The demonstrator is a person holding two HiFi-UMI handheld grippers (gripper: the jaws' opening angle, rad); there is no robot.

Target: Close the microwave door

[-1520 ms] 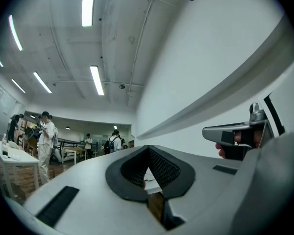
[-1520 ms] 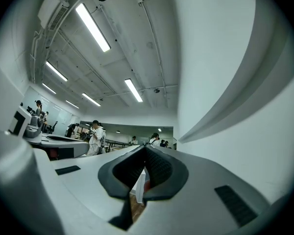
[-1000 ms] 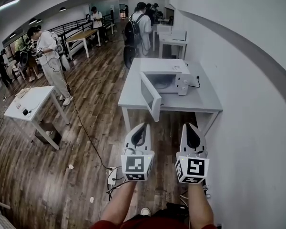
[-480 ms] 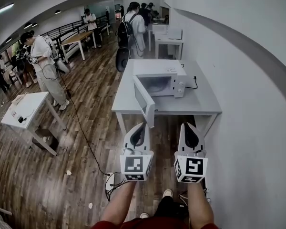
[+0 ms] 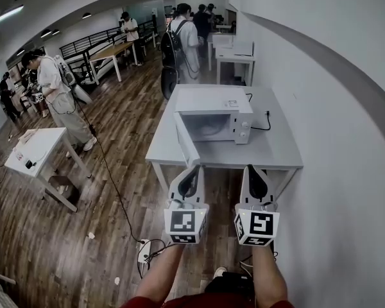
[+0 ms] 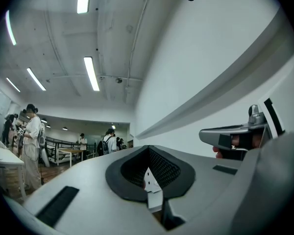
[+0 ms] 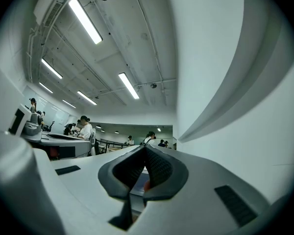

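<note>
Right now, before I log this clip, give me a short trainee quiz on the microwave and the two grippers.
1. True or false: the microwave door is shut.
2. The microwave stands on: A) a grey table; B) the floor; C) a shelf.
3. Fill in: the left gripper and the right gripper each have their jaws ____.
Key: 1 false, it hangs open to the left; 2 A; 3 together, with nothing held.

The table (image 5: 277, 147) with the microwave (image 5: 212, 100) has been brought closer in the head view; the open microwave door (image 5: 185, 140) is now seen more edge-on, just beyond the tip of the left gripper (image 5: 192, 174).
</note>
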